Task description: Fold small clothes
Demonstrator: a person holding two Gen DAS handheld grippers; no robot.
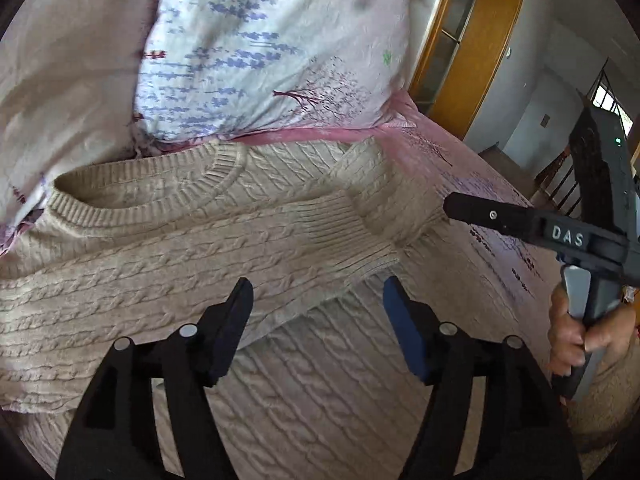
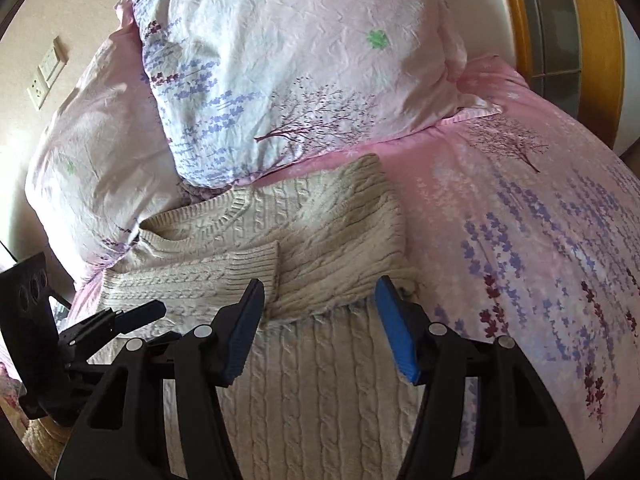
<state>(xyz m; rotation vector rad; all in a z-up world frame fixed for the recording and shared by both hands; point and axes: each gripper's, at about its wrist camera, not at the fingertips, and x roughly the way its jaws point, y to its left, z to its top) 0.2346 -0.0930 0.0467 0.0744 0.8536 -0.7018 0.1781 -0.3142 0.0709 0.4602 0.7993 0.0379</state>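
Note:
A cream cable-knit sweater [image 1: 168,248] lies flat on the pink flowered bed cover [image 2: 520,216], neckline toward the pillows. One sleeve is folded across its chest, with the ribbed cuff [image 1: 360,240] near the middle. The other sleeve [image 2: 352,236] is folded in from the right. My left gripper [image 1: 316,296] hovers open over the sweater's body just below the folded sleeve, nothing between its fingers. My right gripper [image 2: 320,292] also stands open, above the lower edge of the folded sleeves, with no cloth pinched. Each gripper shows at the side of the other's view, the right gripper [image 1: 480,214] held in a person's hand [image 1: 576,340].
Two flowered pillows [image 2: 280,80] lean at the head of the bed right behind the neckline. A wooden frame with glass panes [image 2: 560,20] stands at the back right. Wall sockets [image 2: 46,76] sit at the far left. Bare bed cover stretches to the right of the sweater.

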